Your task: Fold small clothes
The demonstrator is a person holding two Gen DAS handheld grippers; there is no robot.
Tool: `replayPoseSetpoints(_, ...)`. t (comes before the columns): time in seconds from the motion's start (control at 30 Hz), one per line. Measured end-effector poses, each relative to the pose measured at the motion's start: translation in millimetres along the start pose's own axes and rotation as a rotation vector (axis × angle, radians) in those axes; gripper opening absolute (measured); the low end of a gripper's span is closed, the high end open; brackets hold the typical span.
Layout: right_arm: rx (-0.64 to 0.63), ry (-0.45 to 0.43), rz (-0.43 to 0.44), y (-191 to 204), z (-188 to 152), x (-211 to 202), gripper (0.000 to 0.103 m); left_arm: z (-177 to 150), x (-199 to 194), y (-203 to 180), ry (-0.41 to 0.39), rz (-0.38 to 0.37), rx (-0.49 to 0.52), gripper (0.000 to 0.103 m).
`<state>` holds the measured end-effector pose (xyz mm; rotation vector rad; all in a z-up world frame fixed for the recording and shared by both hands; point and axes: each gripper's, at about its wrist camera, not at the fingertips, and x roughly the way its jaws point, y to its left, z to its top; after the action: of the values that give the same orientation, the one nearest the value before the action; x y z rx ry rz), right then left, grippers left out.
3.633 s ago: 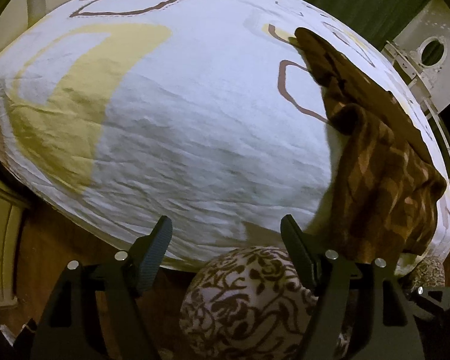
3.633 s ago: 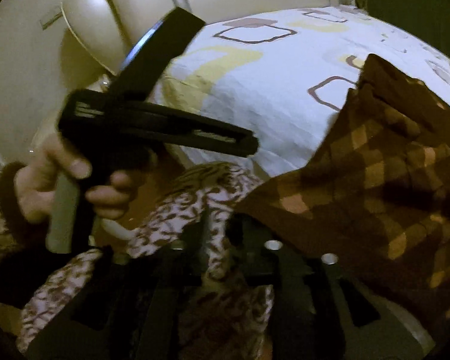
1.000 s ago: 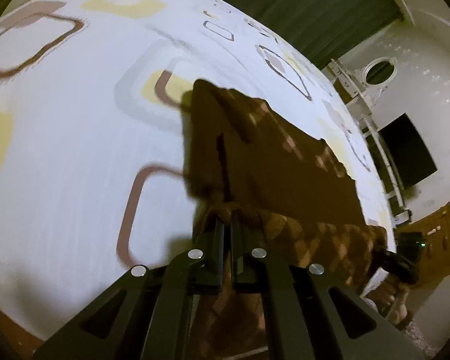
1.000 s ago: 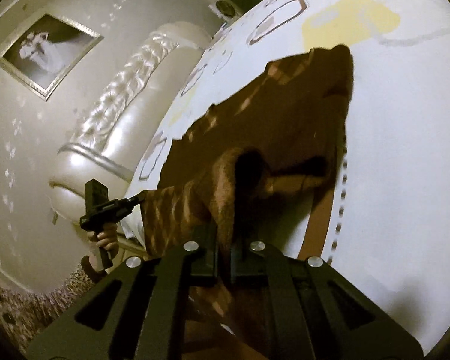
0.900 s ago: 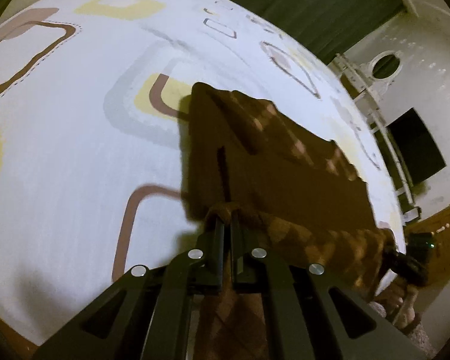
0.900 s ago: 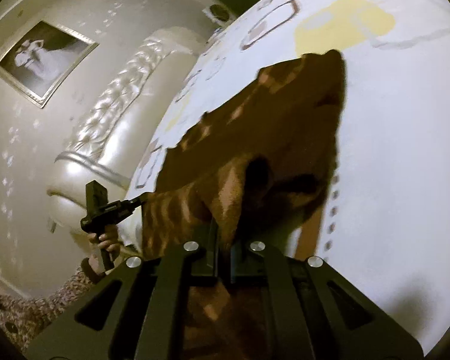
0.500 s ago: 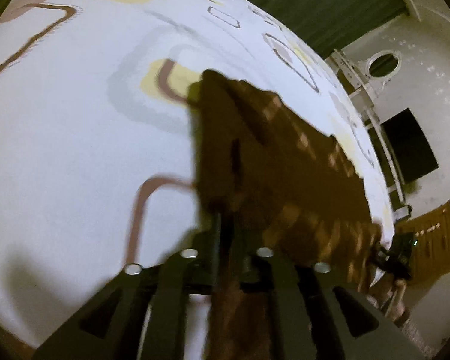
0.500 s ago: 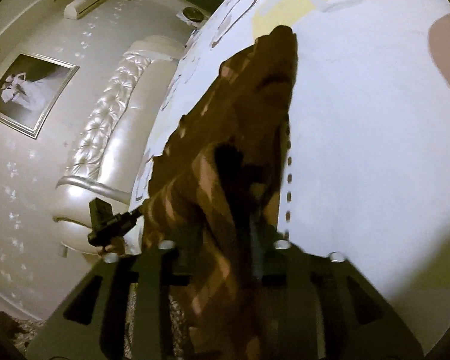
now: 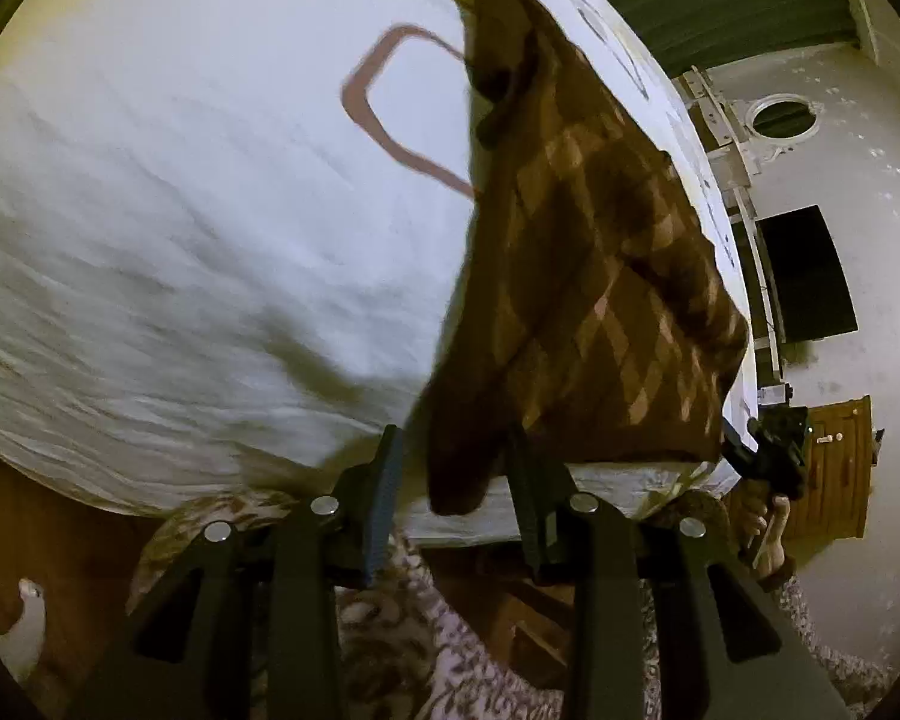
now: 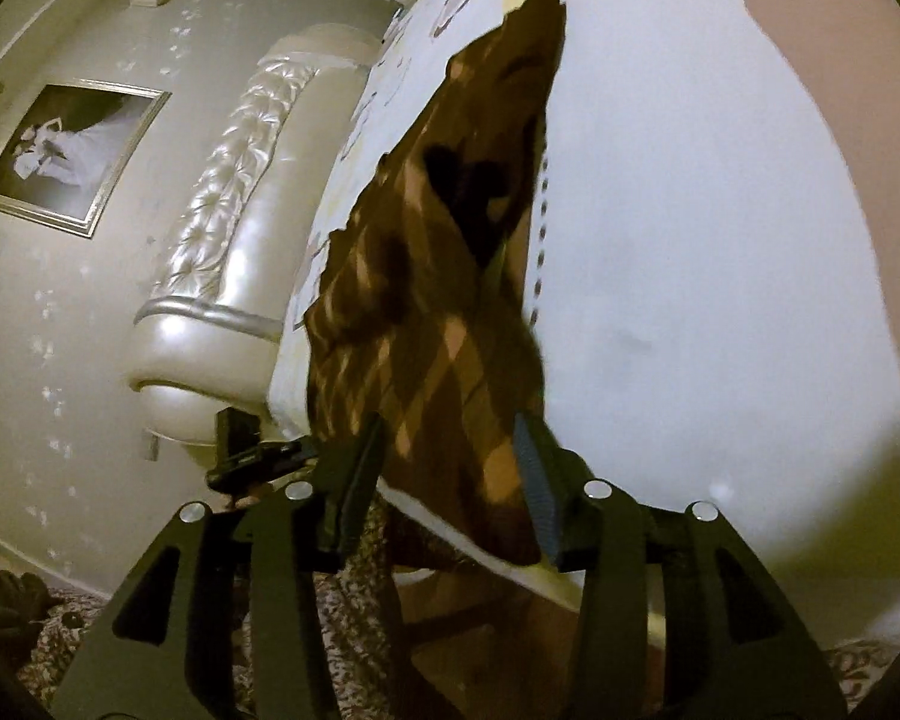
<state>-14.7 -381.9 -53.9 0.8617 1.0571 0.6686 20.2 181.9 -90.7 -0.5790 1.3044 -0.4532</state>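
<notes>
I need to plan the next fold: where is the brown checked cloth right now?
The brown checked cloth lies spread on the white patterned bedsheet, its near corners drooping over the bed's near edge between the opening jaws of the left gripper and right gripper.

The garment [image 9: 594,252] lies on the bed [image 9: 198,192], running from the near edge at 6 o'clock away toward 12 in the left wrist view. Its near corner hangs over the edge between the fingers of the left gripper [image 9: 453,495]. The right gripper [image 9: 771,447] sits at 4 o'clock. In the right wrist view, the headboard [image 10: 222,252] stands at 9 o'clock, left of the garment.
</notes>
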Motion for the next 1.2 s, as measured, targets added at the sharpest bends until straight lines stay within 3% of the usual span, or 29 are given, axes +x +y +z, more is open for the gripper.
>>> replayPoseSetpoints(0.1,0.005,0.009,0.021,0.6,-3.5,0.5,0.05,3.6,9.8,-3.1,-0.004,-0.035,-0.032,0.035)
replayPoseSetpoints(0.3,0.004,0.017,0.035,-1.1,-4.9,-0.5,0.051,2.8,14.0,-9.2,-0.035,-0.035,-0.012,0.035)
replayPoseSetpoints(0.37,0.008,0.016,0.04,-1.6,-5.6,-3.2,0.051,2.7,14.3,-7.0,-0.038,-0.04,-0.023,0.019)
replayPoseSetpoints(0.43,-0.011,0.019,0.009,1.0,-4.3,-7.7,0.052,1.9,17.5,-7.1,-0.037,-0.041,-0.027,0.013)
replayPoseSetpoints(0.53,-0.024,0.017,-0.038,2.3,-1.3,-15.6,0.053,2.8,18.6,-6.7,-0.037,-0.029,-0.026,0.013)
replayPoseSetpoints(0.87,-0.05,0.078,-0.037,5.9,-8.6,6.5,0.052,3.5,21.5,-5.7,-0.041,-0.03,-0.057,0.015)
replayPoseSetpoints(0.93,-0.036,0.071,-0.038,4.2,-9.2,7.1,0.048,3.8,21.6,-8.7,-0.038,-0.011,-0.039,0.014)
replayPoseSetpoints(1.1,-0.036,0.089,-0.09,-0.8,-12.9,13.9,0.006,4.4,21.8,-16.9,-0.035,0.03,-0.007,0.005)
replayPoseSetpoints(1.2,-0.045,0.093,-0.103,3.9,-16.9,16.2,0.005,4.1,18.5,-19.9,-0.039,0.029,0.001,0.004)
